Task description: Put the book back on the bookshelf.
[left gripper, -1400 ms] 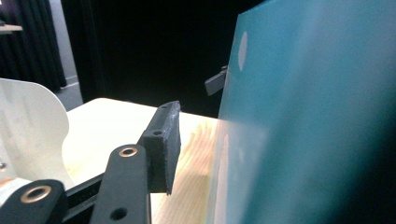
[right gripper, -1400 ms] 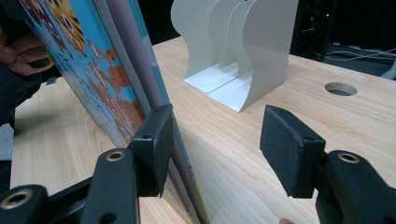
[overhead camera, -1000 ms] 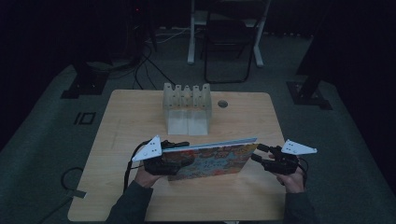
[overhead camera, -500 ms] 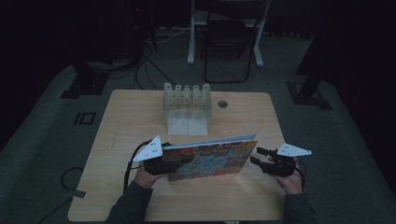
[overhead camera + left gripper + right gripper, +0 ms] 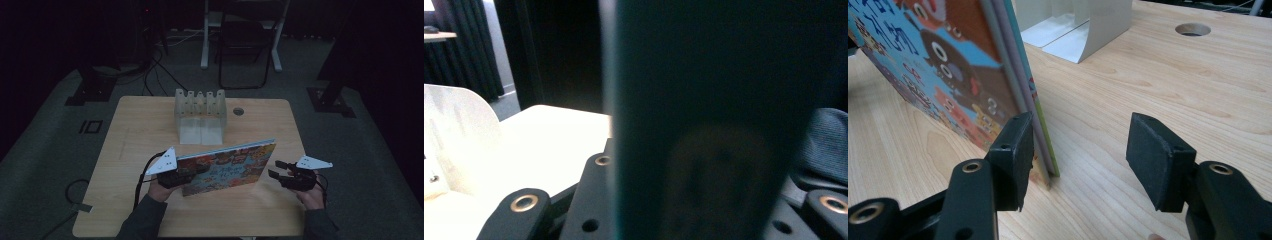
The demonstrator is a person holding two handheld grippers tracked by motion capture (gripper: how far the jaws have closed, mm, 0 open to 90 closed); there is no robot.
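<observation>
Drawn back from the book's [image 5: 230, 162] right end since a second ago, right gripper [image 5: 280, 169] now apart from it, jaws wide, the cover's lower corner just inside the gap in the right gripper view [image 5: 1018, 75]. Clamped on the book's left end, left gripper [image 5: 192, 172], holding it tilted on its long edge on the worktop [image 5: 135, 125]. Beyond the book, toward the worktop's far edge, a white slotted rack [image 5: 200, 115], with a round hole [image 5: 238, 111] just beside it.
</observation>
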